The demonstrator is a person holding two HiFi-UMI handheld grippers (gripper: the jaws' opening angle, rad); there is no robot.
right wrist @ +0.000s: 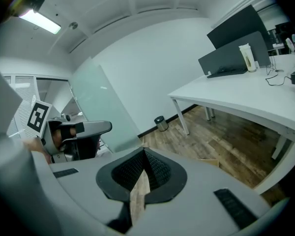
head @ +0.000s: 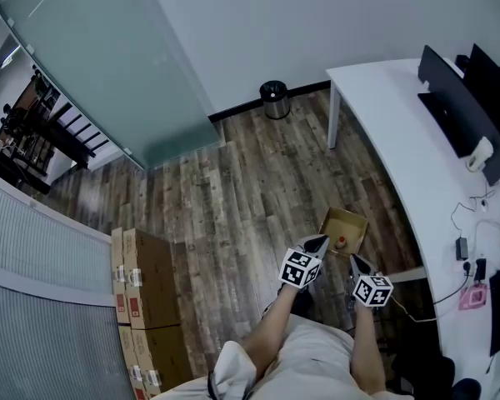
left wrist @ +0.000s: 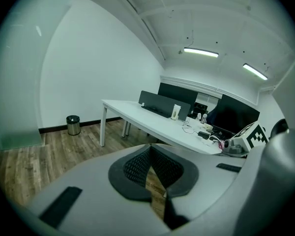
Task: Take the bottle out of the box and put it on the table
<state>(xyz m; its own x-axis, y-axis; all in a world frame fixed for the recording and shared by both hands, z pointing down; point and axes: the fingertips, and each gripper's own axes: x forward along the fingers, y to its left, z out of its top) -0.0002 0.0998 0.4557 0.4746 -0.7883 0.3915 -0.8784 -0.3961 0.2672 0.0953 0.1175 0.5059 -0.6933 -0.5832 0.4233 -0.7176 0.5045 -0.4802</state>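
Note:
In the head view an open cardboard box (head: 351,221) sits on the wood floor beside the white table (head: 392,123). A small bottle (head: 342,242) with a red cap stands inside the box. My left gripper (head: 319,242) hovers just left of the box and my right gripper (head: 353,260) just below it. Both point toward the box. In the left gripper view the left gripper (left wrist: 150,149) has its pads together with nothing between them. The right gripper (right wrist: 144,151) looks the same in its own view, where a corner of the box (right wrist: 209,162) shows past it.
A stack of closed cardboard boxes (head: 142,294) stands on the floor at the left. A small bin (head: 274,99) sits by the far wall next to a frosted glass partition (head: 108,65). Monitors (head: 454,111) and cables lie on the table.

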